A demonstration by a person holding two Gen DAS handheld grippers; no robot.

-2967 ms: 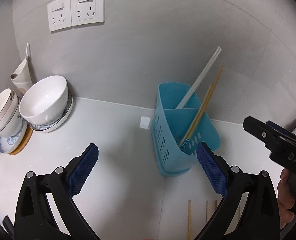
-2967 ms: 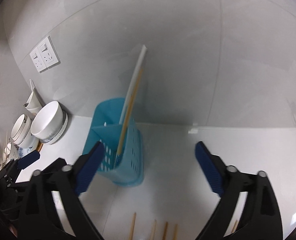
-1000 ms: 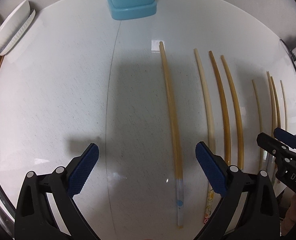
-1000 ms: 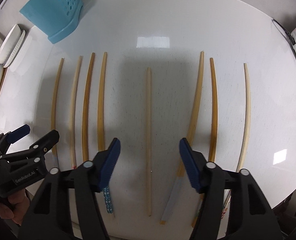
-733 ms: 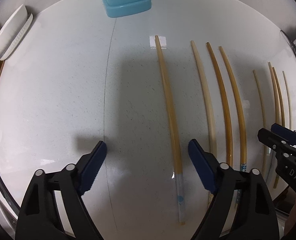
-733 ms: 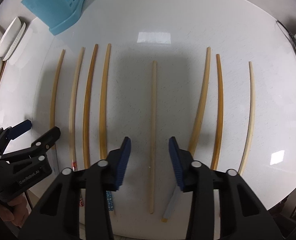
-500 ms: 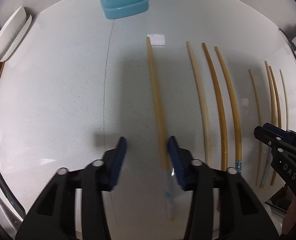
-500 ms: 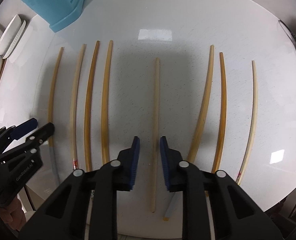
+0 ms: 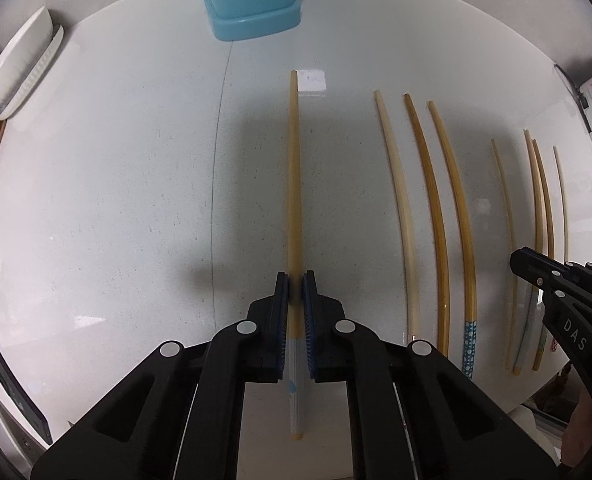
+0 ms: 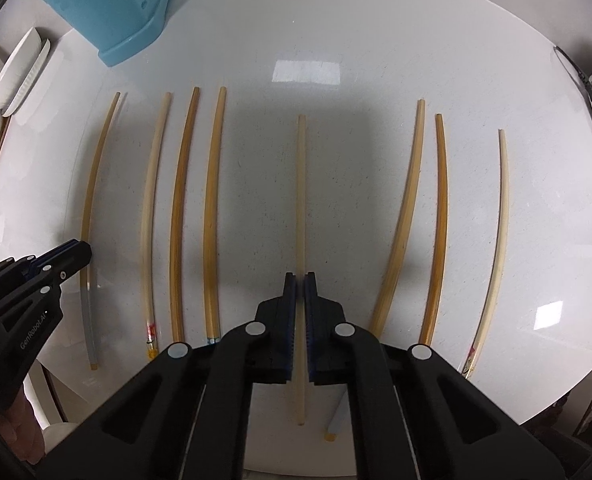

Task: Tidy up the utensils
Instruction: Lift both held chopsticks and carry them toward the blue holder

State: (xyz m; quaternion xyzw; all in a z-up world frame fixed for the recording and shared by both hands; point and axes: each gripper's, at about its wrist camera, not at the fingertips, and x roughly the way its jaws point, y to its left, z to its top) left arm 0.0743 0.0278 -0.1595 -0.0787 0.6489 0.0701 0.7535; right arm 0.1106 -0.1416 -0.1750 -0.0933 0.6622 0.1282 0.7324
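White speckled countertop (image 9: 96, 200) — glossy (grey wall behind)

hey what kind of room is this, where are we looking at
Most likely a home kitchen counter: a white countertop with chopsticks laid in a row, a blue perforated utensil holder at the back, and stacked white dishes at the left edge.

Blue utensil holder (image 9: 252, 4) cut off by top edge in left wrist view; contents unseen. Bowls (image 9: 14, 68) clipped at left edge. Lower end of one chopstick (image 10: 399, 216) hidden behind right gripper (image 10: 300, 280) arm. Print on chopstick butts unreadable.
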